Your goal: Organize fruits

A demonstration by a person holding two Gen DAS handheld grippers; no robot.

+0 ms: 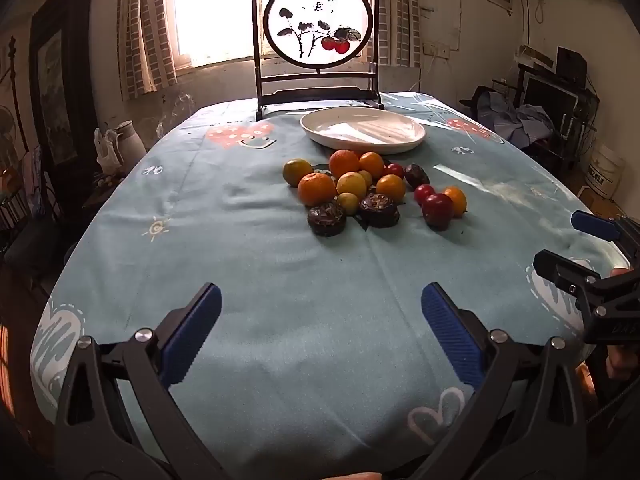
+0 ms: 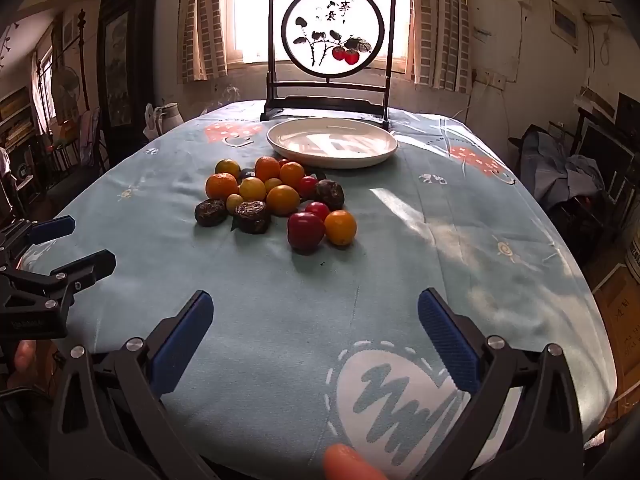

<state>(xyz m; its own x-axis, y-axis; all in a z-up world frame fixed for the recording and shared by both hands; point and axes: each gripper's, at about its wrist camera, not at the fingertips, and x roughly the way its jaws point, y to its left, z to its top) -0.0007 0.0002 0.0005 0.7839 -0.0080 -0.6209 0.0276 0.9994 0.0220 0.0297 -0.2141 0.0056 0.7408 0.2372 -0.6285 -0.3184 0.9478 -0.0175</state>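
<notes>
A pile of fruit (image 1: 360,184) lies on the blue tablecloth: oranges, yellow fruits, red plums and dark brown round ones. It also shows in the right wrist view (image 2: 276,200). An empty white plate (image 1: 362,130) sits just behind the pile, also seen in the right wrist view (image 2: 332,142). My left gripper (image 1: 320,320) is open and empty, hovering over the near tablecloth, well short of the fruit. My right gripper (image 2: 316,320) is open and empty, likewise near the front. Each gripper shows at the side of the other's view: the right (image 1: 576,244) and the left (image 2: 76,244).
A dark wooden screen with a painted round panel (image 1: 318,26) stands at the table's far edge behind the plate. A white pitcher (image 1: 128,140) sits off the table at the left. Cluttered furniture and clothes (image 1: 532,120) fill the right side of the room.
</notes>
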